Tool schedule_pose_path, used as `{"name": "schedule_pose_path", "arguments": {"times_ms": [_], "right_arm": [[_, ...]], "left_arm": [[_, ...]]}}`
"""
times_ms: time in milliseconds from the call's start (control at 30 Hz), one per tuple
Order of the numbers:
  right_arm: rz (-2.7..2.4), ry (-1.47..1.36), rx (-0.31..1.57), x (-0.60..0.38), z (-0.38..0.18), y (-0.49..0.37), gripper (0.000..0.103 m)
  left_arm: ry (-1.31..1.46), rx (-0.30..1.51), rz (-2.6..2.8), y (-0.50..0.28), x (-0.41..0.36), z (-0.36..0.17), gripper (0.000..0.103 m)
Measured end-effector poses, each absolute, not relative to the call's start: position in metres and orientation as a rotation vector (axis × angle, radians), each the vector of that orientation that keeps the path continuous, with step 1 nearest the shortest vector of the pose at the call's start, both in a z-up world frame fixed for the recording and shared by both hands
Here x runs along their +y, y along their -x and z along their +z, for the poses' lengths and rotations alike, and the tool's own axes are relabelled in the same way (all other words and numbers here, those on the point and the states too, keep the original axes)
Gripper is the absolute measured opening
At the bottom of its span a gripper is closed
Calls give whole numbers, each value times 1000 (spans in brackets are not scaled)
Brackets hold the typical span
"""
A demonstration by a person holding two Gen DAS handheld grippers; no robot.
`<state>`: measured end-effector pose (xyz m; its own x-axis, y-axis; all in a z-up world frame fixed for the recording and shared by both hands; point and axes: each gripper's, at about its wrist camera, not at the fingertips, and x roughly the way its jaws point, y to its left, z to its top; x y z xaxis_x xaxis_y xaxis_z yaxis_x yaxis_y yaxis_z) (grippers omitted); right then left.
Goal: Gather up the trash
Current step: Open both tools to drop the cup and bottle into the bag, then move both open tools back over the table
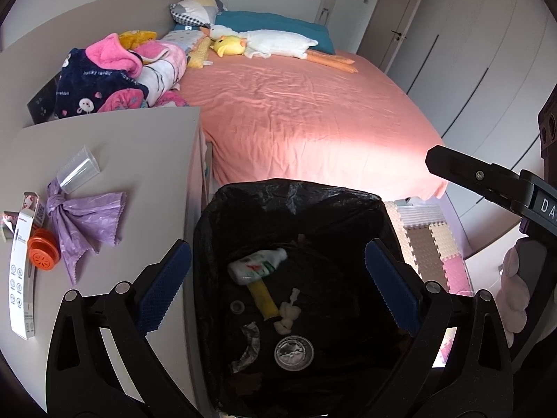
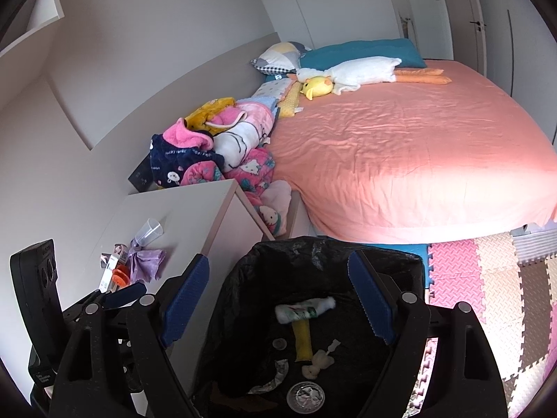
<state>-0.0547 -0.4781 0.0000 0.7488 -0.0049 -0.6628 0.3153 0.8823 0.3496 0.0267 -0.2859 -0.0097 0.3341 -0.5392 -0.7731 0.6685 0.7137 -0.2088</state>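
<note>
Both the left gripper (image 1: 278, 289) and right gripper (image 2: 278, 299) were held wide open and empty over the bin (image 1: 243, 195) (bottle (image 1: 257, 265) inside), and the cup (image 1: 78, 170) could be knocked off the nightstand (image 1: 146, 160) if grabbed carelessly.

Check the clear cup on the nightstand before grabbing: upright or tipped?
Tipped: the clear cup lies on its side on the nightstand, apparently empty.

A home bedroom — a wide bed in a salmon-pink sheet (image 2: 400, 160) fills the 1 o'clock side, plush white goose toy (image 2: 351, 69) at its head, pastel foam puzzle floor mats (image 2: 487, 278) at 4 o'clock.
</note>
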Motion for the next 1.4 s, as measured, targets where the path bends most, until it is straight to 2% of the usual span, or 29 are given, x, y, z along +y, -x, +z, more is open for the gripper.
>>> {"name": "schedule_pose_path", "arguments": {"times_ms": [1267, 1333, 1400], "right_arm": [[138, -314, 809, -339, -13, -29, 82], [150, -307, 816, -333, -15, -35, 82], [162, -301, 824, -327, -16, -40, 82]], "left_arm": [[-53, 874, -440, -44, -140, -16, 96], [-57, 858, -412, -44, -133, -16, 94], [-51, 849, -397, -46, -125, -16, 85]]}}
